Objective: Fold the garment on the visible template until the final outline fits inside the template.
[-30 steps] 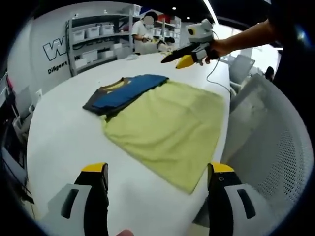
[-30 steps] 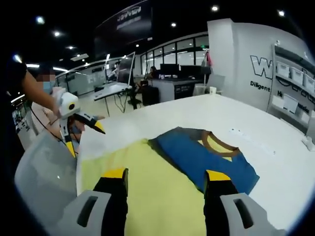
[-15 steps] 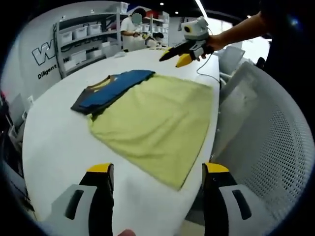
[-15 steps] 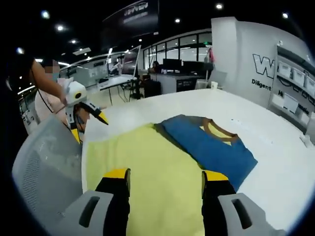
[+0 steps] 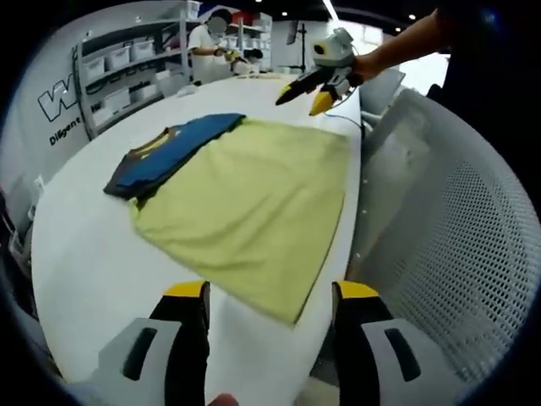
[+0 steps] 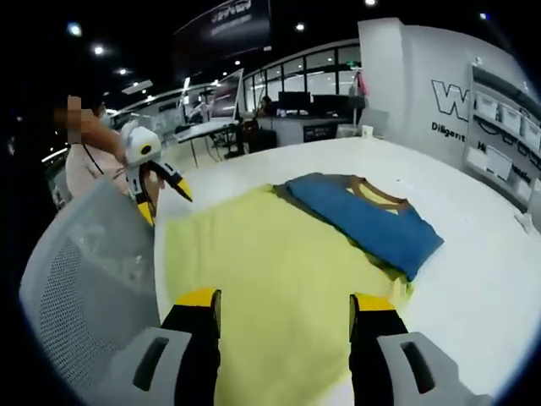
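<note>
A blue garment (image 5: 165, 156) with a yellow neck panel lies folded on the white table (image 5: 76, 254), overlapping the far left edge of a flat yellow-green cloth (image 5: 254, 203). My left gripper (image 5: 270, 300) hangs open over the near corner of that cloth, with nothing between its jaws. A hand holds my right gripper (image 5: 302, 100) open above the cloth's far corner. In the right gripper view, the folded blue garment (image 6: 372, 220) sits at the right side of the yellow-green cloth (image 6: 270, 254). There my right gripper (image 6: 286, 304) stands open above the cloth, and the left gripper (image 6: 167, 205) is open at the far left corner.
A white mesh chair (image 5: 439, 237) stands close against the table edge beside the cloth, also seen as mesh chair (image 6: 76, 288). Shelves with bins (image 5: 127, 68) line the back wall, and a person (image 5: 207, 46) stands there. Desks (image 6: 203, 131) fill the room beyond.
Both views have shifted with the hands: each gripper now sits lower and nearer its corner of the yellow-green cloth. The blue garment and the cloth have not moved.
</note>
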A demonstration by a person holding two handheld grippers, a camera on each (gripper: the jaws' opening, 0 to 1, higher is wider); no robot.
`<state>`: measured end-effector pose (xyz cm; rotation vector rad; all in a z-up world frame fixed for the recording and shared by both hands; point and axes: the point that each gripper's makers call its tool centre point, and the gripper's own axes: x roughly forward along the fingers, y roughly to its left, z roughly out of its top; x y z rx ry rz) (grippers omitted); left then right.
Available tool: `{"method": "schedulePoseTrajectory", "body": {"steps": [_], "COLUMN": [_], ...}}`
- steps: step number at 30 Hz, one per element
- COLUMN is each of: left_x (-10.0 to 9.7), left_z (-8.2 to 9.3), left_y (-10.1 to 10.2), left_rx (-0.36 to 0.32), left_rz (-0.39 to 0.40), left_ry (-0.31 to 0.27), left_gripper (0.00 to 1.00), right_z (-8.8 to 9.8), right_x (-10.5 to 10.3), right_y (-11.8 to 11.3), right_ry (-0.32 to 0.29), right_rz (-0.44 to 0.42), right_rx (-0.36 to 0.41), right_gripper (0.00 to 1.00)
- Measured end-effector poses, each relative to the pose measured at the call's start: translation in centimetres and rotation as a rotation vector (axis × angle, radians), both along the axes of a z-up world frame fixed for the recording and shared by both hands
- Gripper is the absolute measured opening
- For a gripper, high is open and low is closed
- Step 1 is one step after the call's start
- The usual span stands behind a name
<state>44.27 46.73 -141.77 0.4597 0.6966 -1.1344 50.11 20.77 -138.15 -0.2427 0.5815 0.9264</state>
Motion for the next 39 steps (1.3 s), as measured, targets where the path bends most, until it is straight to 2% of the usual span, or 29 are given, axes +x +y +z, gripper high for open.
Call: {"method": "schedulePoseTrajectory", "body": {"steps": [6, 11, 17, 25, 30, 34, 37, 39], "left_x": [-0.7, -0.8, -1.9, -2.1, -2.0, -1.8, -1.9, -1.9], "left_z": [-0.6, -0.8, -1.9, -2.1, -2.2, -2.1, -2.2, -2.2], "left_y": [0.0, -0.2, 0.0, -0.1, -0.1, -0.1, -0.1, -0.1], "left_rx": [0.034, 0.042, 0.112, 0.145, 0.163, 0.160, 0.185, 0.195], "left_rz": [-0.044, -0.050, -0.125, -0.159, -0.178, -0.164, -0.202, -0.210], "left_ry": [0.020, 0.041, 0.054, 0.054, 0.046, 0.060, 0.030, 0.032], "left_gripper": [0.41, 0.32, 0.28, 0.26, 0.23, 0.22, 0.21, 0.21], "right_z": [-1.0, -1.8, -3.0, -4.1, -4.7, -5.7, -6.0, -6.1], "right_x": [-1.9, -3.5, -5.4, -7.8, -8.7, -9.0, -9.3, -9.3], "right_y": [-0.9, -1.7, -2.7, -3.5, -4.1, -5.4, -5.7, -5.8], "right_ry": [0.020, 0.038, 0.068, 0.109, 0.122, 0.128, 0.140, 0.107], "right_rz": [0.036, 0.075, 0.120, 0.185, 0.214, 0.221, 0.220, 0.247], "right_rx": [-0.026, -0.052, -0.109, -0.155, -0.189, -0.252, -0.262, -0.279], "right_gripper": [0.57, 0.57, 0.52, 0.45, 0.38, 0.33, 0.31, 0.30]}}
